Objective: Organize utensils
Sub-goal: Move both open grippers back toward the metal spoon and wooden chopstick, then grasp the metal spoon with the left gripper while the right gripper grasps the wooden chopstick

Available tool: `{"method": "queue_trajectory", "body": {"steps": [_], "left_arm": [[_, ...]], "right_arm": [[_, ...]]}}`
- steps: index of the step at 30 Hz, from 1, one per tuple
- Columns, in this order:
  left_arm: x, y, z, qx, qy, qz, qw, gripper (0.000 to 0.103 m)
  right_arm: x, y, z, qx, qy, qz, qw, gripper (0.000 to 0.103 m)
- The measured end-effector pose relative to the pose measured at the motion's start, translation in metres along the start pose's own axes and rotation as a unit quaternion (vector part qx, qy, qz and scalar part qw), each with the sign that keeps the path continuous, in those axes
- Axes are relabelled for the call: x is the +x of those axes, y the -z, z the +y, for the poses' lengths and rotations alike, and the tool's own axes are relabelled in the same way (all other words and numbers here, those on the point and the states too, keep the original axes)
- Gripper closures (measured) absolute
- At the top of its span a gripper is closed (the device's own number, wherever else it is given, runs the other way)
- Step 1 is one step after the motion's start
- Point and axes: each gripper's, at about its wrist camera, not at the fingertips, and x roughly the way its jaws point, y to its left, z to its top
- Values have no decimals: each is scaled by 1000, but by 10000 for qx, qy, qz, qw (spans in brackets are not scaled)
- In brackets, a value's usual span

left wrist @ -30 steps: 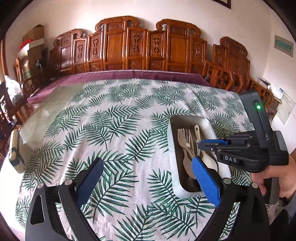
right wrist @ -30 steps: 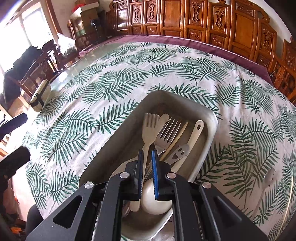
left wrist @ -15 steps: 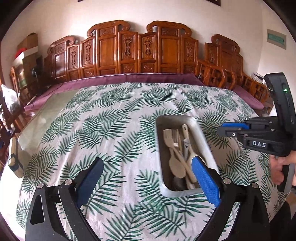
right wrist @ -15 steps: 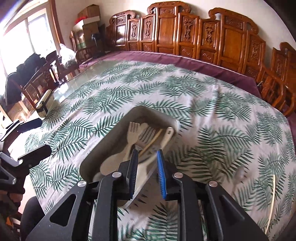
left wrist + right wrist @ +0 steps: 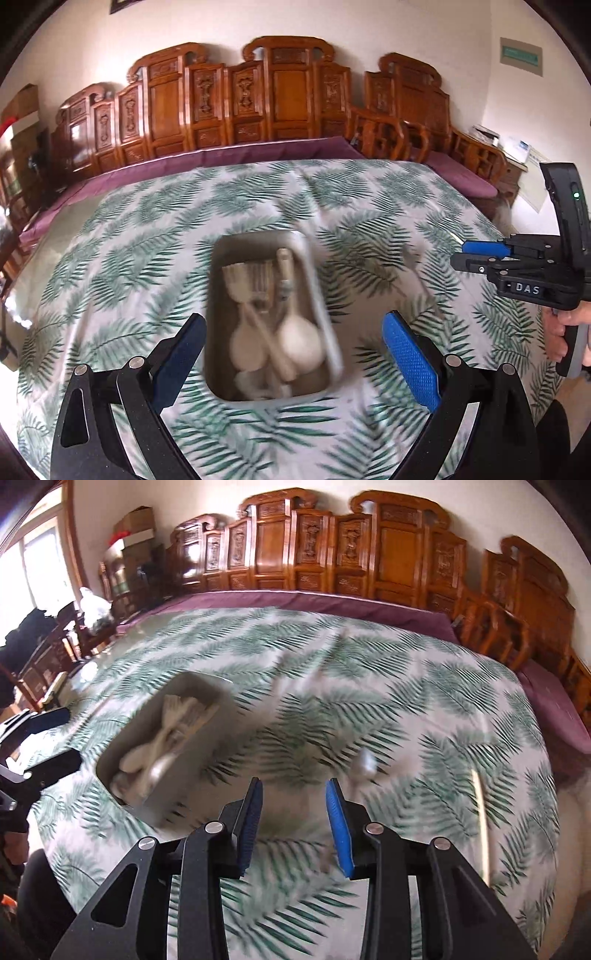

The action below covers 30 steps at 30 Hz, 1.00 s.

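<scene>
The right gripper has just been opening, empty, and aims toward a loose spoon lying just beyond its jaws. The left gripper gapes wide over the utensil tray. Next: straddle the spoon, close.

A leaf-patterned cloth is spread over the surface. Carved wooden chairs are ranged along the wall; cardboard boxes are stacked nearby.
</scene>
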Motion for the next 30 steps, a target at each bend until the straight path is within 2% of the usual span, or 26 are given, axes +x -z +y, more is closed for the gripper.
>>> {"method": "queue_trajectory", "body": {"steps": [7,13,22,30], "left_arm": [[24,-5,-47,201,309,141,9992,10],[43,-2,-72,347,417,295,9981,10],[71,-2,-95,506,488,542,9961,10],[99,2,-109,534,525,800,9940,10]], "right_arm": [[9,29,-67,289,406,247,9985,65],[20,42,-106,487,610,422,9961,65],[43,53,-140,625,821,712,9921,65],[55,63,-157,779,751,893,9901,65]]}}
